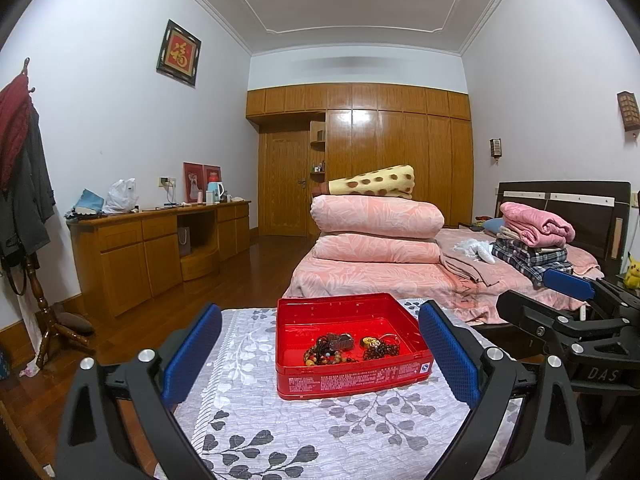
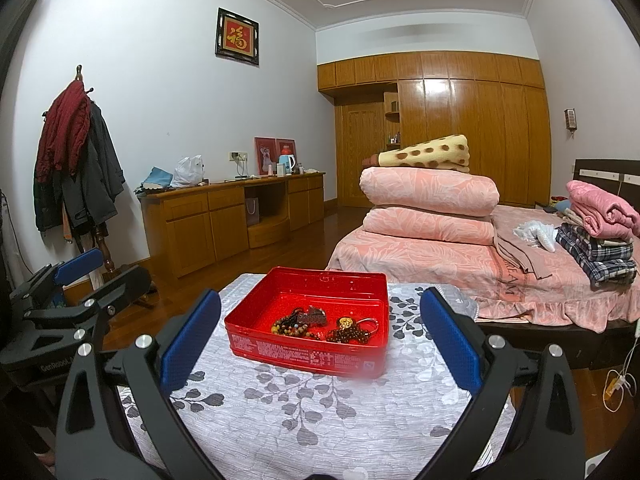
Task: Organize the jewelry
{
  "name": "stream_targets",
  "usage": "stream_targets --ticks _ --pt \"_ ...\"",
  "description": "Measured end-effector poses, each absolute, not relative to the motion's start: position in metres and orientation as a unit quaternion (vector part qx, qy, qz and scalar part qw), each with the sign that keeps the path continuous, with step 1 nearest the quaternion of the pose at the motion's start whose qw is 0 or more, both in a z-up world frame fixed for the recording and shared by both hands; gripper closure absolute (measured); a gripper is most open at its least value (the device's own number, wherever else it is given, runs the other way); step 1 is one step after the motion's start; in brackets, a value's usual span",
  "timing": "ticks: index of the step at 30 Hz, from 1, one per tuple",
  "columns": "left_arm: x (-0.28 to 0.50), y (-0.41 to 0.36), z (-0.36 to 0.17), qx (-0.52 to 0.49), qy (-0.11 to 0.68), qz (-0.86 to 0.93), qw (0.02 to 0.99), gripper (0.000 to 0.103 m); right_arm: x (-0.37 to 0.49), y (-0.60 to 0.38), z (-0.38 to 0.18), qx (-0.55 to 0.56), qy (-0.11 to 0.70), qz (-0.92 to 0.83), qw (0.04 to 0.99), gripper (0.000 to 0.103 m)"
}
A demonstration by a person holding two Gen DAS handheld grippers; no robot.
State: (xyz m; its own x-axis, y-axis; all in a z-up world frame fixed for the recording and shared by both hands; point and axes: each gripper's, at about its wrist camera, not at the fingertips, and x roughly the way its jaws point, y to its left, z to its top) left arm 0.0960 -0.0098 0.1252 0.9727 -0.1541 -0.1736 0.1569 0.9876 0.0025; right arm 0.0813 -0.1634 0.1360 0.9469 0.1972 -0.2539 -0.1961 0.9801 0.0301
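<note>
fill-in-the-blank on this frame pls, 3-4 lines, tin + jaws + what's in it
1. The tin on the leaf-print cloth is coloured ____.
2. The tin has no ____ on it, so the bead bracelets inside show.
3. The jaws of the left gripper and of the right gripper are both ____, holding nothing.
4. All the jewelry lies ____ the tin; none is on the cloth.

Missing words: red; lid; open; inside

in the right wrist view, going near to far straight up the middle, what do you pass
leaf-print tablecloth → red tin with bead bracelets inside → wooden floor → wooden wardrobe
</note>
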Motion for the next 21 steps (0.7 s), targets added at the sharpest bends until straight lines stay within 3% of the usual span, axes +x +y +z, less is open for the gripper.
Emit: stream_targets --ticks 21 --pt "0.0974 -0.0078 0.1249 0.005 0.088 -0.077 0.993 0.006 0.0813 -0.1628 0.1361 0.002 0.129 0.100 0.987 0.006"
